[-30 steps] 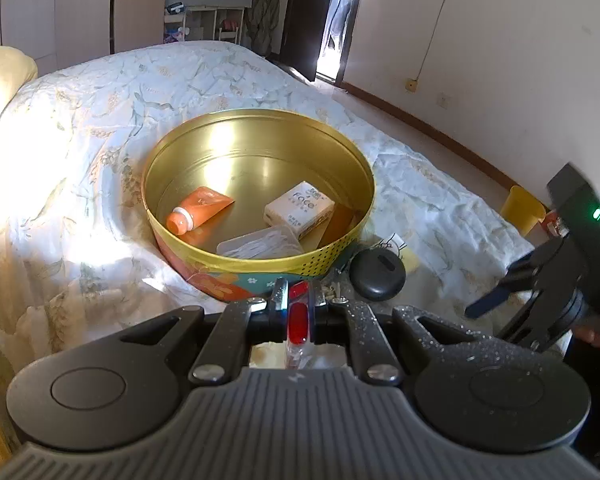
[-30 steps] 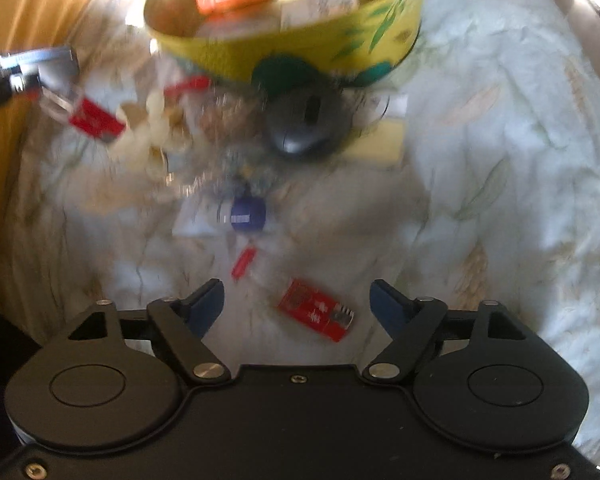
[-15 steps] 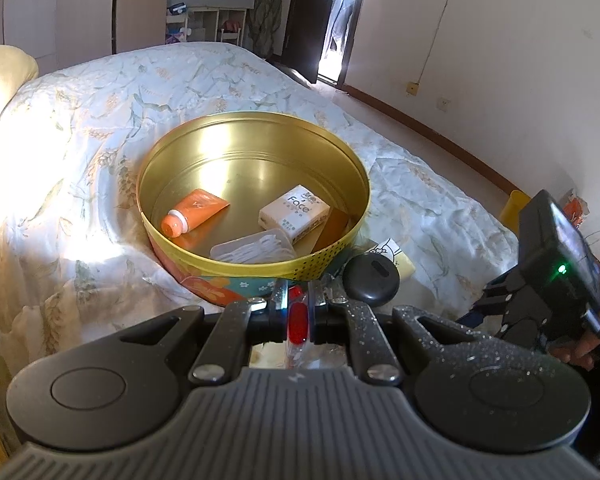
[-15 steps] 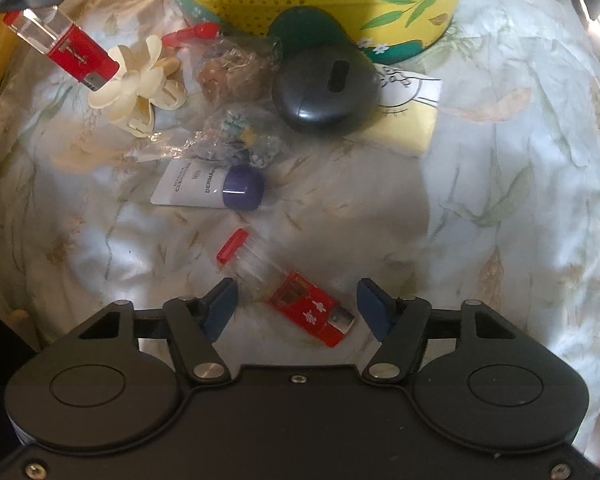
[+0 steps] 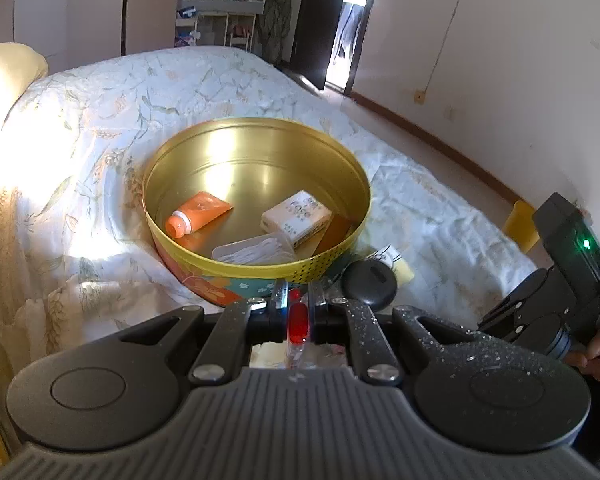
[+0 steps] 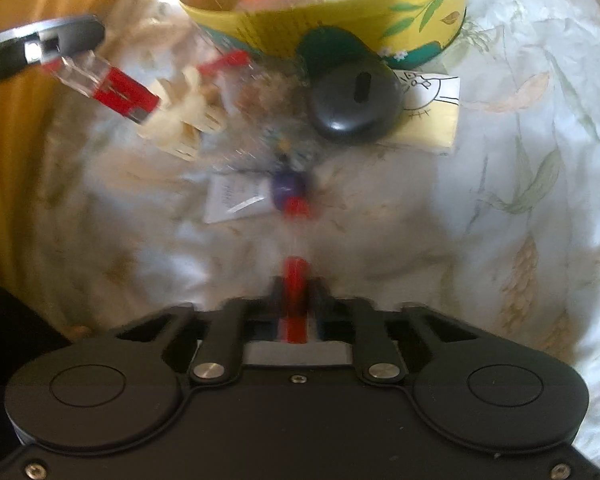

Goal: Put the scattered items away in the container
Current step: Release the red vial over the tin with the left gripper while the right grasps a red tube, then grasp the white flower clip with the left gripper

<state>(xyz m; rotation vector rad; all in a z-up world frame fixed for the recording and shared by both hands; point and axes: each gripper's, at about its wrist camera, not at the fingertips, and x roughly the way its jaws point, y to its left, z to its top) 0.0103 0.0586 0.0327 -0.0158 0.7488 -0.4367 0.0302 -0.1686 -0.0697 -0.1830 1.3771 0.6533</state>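
1. Fingers of the right gripper pinch a red vial; the left gripper pinches another vial.
2. Tin stands just ahead, beyond the clutter.
3. Risk: either slim vial may slip or pivot during carry.

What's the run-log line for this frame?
left gripper: shut on red tube | right gripper: shut on red vial | tin: three items inside

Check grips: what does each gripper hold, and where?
Left gripper: a red-and-clear tube, held at its clear end. Right gripper: another red tube, grip point blurred.
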